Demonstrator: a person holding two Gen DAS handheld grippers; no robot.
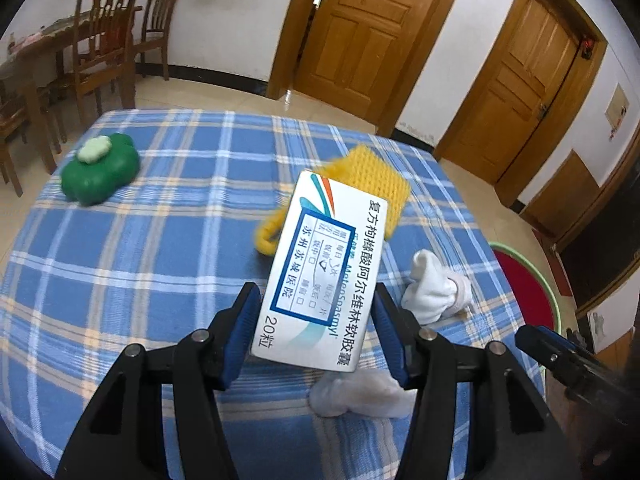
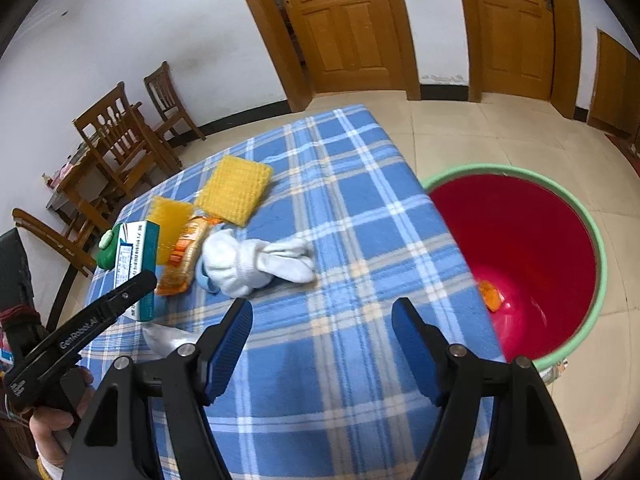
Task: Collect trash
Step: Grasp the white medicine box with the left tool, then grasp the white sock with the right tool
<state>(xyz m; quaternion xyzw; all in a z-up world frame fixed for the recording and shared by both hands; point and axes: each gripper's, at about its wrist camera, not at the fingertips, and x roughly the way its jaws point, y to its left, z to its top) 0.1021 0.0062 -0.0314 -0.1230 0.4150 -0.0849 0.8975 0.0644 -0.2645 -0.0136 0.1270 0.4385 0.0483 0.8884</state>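
My left gripper point(image 1: 316, 292) is shut on a white medicine box point(image 1: 320, 272), its blue pads pressing both long sides and the box lifted above the blue plaid table point(image 1: 160, 240). In the right wrist view the box point(image 2: 136, 256) hangs at the left in that gripper point(image 2: 100, 320). My right gripper point(image 2: 322, 308) is open over the cloth with nothing between its fingers. On the table lie a yellow foam net point(image 2: 234, 190), a second yellow net point(image 2: 170, 220), an orange snack wrapper point(image 2: 186, 256) and a crumpled tissue point(image 1: 360, 394). The red bin point(image 2: 520, 248) stands right of the table, with an orange scrap point(image 2: 492, 294) inside.
A rolled white sock point(image 2: 256, 264) lies mid-table and a green clover-shaped container point(image 1: 100, 168) sits at the far left. Wooden chairs point(image 1: 104, 40) and a dining table stand behind, two wooden doors point(image 1: 360, 28) beyond. Tiled floor surrounds the bin.
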